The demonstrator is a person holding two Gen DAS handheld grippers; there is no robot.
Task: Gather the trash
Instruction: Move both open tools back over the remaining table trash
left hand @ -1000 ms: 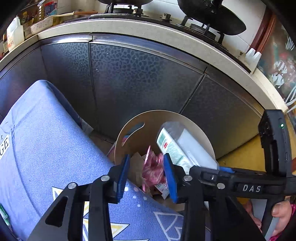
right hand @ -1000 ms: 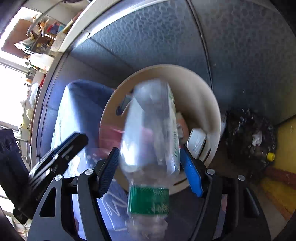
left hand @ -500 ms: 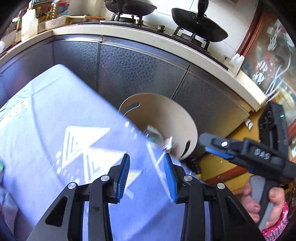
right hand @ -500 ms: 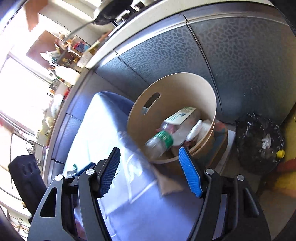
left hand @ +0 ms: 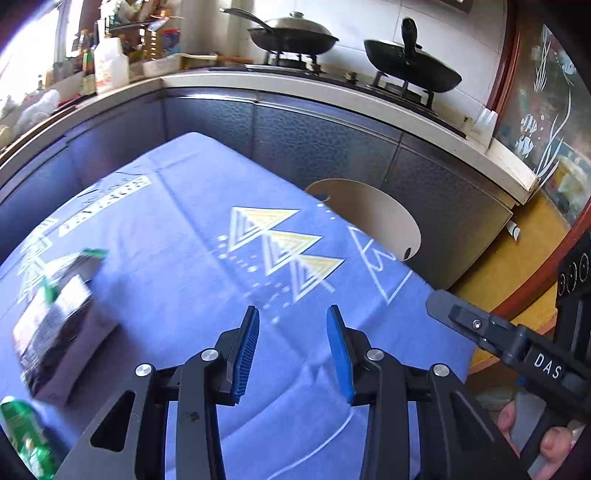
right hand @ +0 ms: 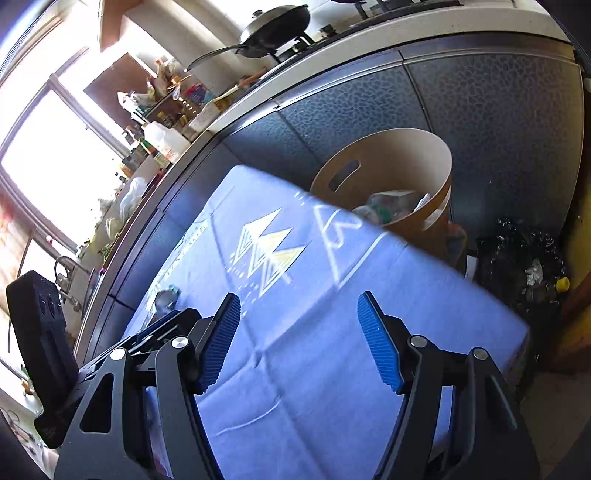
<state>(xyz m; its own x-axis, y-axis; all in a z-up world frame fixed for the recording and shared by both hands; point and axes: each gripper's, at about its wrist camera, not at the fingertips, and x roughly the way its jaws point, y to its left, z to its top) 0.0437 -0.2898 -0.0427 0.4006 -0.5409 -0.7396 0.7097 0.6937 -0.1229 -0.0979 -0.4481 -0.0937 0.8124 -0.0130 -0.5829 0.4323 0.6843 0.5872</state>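
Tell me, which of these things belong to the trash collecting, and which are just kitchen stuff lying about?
Part of the job:
- round bin
- bottle inside it
- foil packet on the blue tablecloth
- green wrapper
- left tool, right tool, both empty

Just lying about:
- two pans
- black bag

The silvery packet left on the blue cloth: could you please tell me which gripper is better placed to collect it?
Probably the left gripper: open, empty, and the silvery packet lies just to its left. The right gripper, also empty, sits farther away.
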